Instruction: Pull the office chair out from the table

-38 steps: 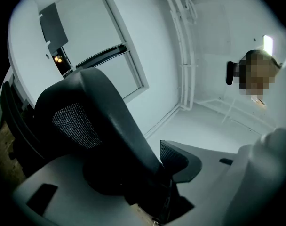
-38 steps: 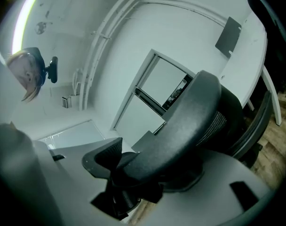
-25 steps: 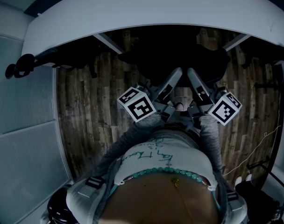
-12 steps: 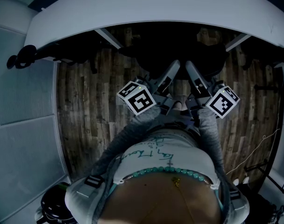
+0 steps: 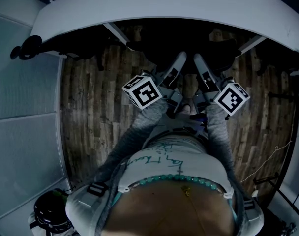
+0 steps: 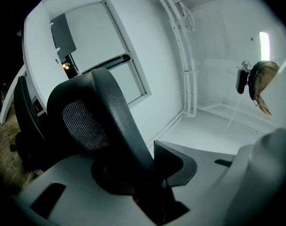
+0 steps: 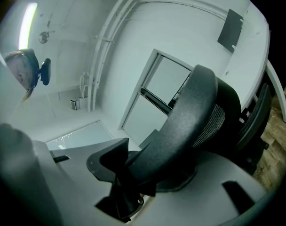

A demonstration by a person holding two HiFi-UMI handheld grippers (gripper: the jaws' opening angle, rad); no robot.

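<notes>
The black office chair (image 5: 219, 49) stands tucked under the white table (image 5: 164, 9), mostly in shadow. My left gripper (image 5: 181, 58) and right gripper (image 5: 196, 59) reach forward side by side to the top of its backrest. In the left gripper view the curved backrest rim (image 6: 110, 112) runs between the jaws of the left gripper (image 6: 143, 169), and the pads sit against it. The right gripper (image 7: 142, 169) holds the same rim (image 7: 194, 112) the same way. Both pairs of jaws have just been closing with the rim between them.
A wood-plank floor (image 5: 90, 112) lies under the table. Grey partition panels (image 5: 21, 132) close off the left side. Black gear (image 5: 22, 50) sticks out below the table's left end, a black round object (image 5: 51, 211) sits at lower left, and cables (image 5: 273, 154) trail at right.
Both grippers have shifted a little up the picture toward the table edge. The table now covers more of the chair. The black round object at lower left has slid further into view.
</notes>
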